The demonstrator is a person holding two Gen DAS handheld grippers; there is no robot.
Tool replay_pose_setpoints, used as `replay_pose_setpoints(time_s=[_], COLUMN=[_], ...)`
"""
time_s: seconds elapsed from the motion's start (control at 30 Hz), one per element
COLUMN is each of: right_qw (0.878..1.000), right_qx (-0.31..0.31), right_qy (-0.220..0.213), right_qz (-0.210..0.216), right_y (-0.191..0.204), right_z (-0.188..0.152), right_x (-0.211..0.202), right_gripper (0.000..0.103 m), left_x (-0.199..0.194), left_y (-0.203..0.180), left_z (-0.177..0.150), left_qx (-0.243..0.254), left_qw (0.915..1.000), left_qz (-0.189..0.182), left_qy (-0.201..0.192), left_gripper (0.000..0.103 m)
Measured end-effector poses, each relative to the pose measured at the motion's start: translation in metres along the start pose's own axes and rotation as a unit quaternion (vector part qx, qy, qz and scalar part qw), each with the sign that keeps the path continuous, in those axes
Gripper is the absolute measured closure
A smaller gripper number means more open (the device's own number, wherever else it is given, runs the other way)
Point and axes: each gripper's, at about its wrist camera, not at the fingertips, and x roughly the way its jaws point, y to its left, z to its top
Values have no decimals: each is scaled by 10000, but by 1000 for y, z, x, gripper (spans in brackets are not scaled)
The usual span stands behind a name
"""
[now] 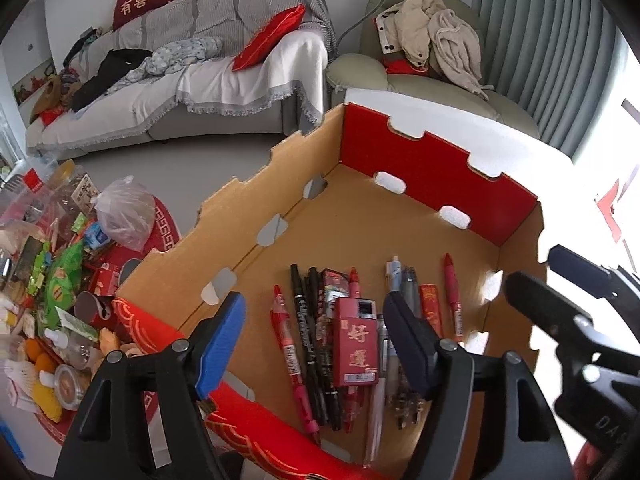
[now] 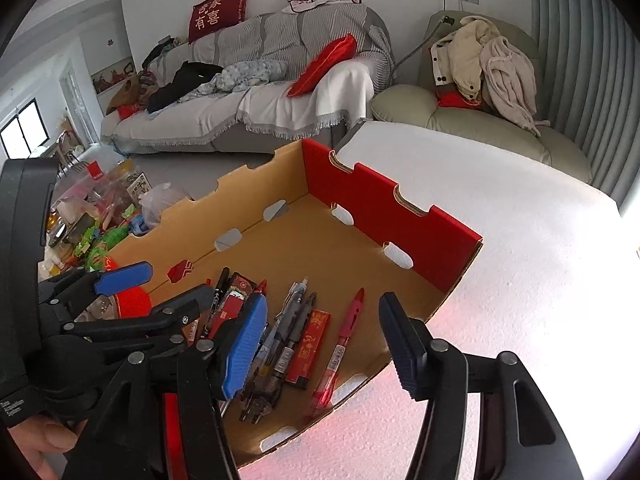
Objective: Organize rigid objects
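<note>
Evidently both the left gripper point(image 1: 316, 344) and right gripper point(image 2: 324, 340) hung wide apart and empty over the cardboard box point(image 1: 256, 196), where pens point(image 1: 308, 336) lay side by side low in the frame, long axes running toward the red far wall, tips nearest the camera. They looked light, stiff and slick-barrelled, best pinched mid-barrel; the small red box point(image 1: 356, 344) resting across them would take a grip on its flat sides.
</note>
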Motion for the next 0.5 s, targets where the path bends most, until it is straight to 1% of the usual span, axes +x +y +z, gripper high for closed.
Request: replay_pose_setpoints(time_s=[0.17, 0.33, 0.5], right_qw=[10000, 9999, 9997], right_qx=[90, 160, 220], right_qy=[-11, -14, 78], right_qz=[4, -22, -38], right_y=[-4, -9, -14], right_z=[1, 1, 0], right_x=[-2, -3, 1], right_gripper=[43, 43, 43], left_x=[0, -1, 1], left_y=[8, 9, 7], left_z=[1, 2, 3], left_qx=[-11, 188, 253], left_qw=[10000, 9997, 9993], left_qz=[36, 153, 273], left_qy=[-18, -46, -5], left_gripper=[24, 20, 17])
